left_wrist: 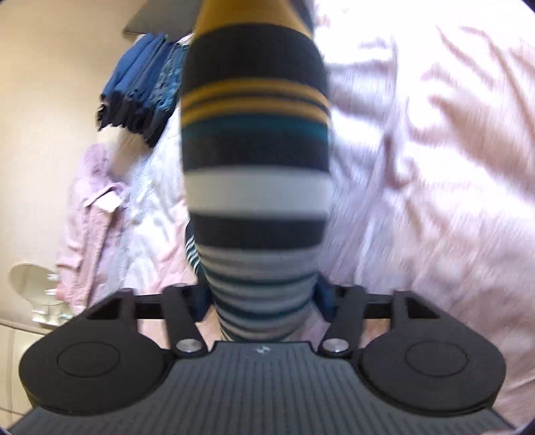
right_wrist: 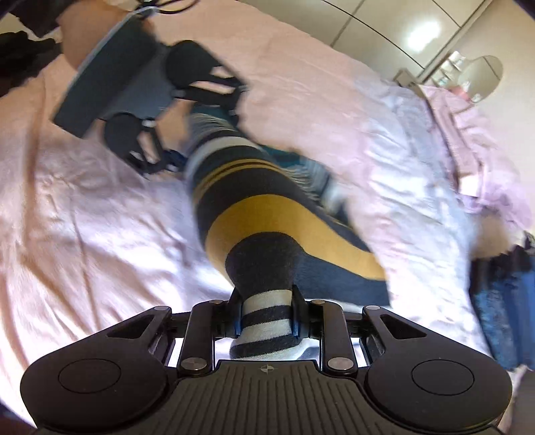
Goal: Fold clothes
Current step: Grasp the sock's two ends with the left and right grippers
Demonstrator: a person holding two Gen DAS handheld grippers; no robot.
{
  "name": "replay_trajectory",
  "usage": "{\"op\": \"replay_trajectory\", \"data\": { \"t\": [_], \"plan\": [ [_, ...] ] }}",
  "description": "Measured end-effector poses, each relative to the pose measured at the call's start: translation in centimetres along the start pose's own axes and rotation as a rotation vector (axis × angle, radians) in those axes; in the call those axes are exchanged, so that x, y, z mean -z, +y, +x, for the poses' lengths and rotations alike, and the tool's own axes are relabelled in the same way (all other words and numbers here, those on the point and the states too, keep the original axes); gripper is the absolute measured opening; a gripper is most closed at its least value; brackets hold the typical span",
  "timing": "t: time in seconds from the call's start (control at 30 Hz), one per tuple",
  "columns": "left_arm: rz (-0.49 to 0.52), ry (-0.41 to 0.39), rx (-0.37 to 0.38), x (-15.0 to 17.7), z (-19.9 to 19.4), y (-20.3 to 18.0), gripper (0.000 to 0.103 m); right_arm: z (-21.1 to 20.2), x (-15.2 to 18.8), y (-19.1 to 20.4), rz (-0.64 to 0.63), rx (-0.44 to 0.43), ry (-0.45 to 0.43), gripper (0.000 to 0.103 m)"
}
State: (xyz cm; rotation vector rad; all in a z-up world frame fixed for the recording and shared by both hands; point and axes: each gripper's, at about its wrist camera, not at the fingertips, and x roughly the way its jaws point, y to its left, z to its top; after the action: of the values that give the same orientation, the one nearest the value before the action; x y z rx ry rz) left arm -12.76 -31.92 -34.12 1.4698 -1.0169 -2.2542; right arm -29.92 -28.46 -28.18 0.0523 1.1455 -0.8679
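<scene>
A long sock (left_wrist: 254,150) with dark, yellow, teal and white stripes is stretched between my two grippers above the pink bed sheet (left_wrist: 434,167). My left gripper (left_wrist: 264,297) is shut on its finely striped end. In the right wrist view, my right gripper (right_wrist: 265,311) is shut on the other end, banded dark and white. From there the sock (right_wrist: 254,217) runs up to the left gripper (right_wrist: 204,130) at the upper left. A second striped piece (right_wrist: 311,177) shows under the sock; whether it is another sock I cannot tell.
A stack of folded blue clothes (left_wrist: 140,90) (right_wrist: 505,301) sits at the bed's edge. A crumpled pink shirt (left_wrist: 90,217) (right_wrist: 468,134) lies beside it. A round mirror (right_wrist: 481,73) and wardrobe doors (right_wrist: 401,26) stand beyond the bed. A hand (right_wrist: 77,40) holds the left gripper.
</scene>
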Motion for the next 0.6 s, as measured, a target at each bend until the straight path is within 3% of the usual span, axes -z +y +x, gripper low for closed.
{"op": "replay_trajectory", "data": {
  "t": [0.1,0.17,0.5,0.6],
  "plan": [
    [-0.078,0.036,0.098,-2.3,0.0,1.3,0.025,-1.3,1.4,-2.2,0.007,0.006,0.036,0.025],
    [-0.121,0.068,0.141,-3.0,0.3,1.9,0.023,-1.2,1.9,-2.6,0.015,-0.003,0.057,0.025],
    [-0.166,0.122,0.2,-3.4,-0.2,3.4,0.022,-0.9,3.3,-1.9,0.038,-0.002,0.068,0.03],
    [-0.167,0.127,0.209,-3.5,-0.7,3.3,0.022,-0.8,3.3,-1.7,0.01,0.017,0.075,0.037]
  ]
}}
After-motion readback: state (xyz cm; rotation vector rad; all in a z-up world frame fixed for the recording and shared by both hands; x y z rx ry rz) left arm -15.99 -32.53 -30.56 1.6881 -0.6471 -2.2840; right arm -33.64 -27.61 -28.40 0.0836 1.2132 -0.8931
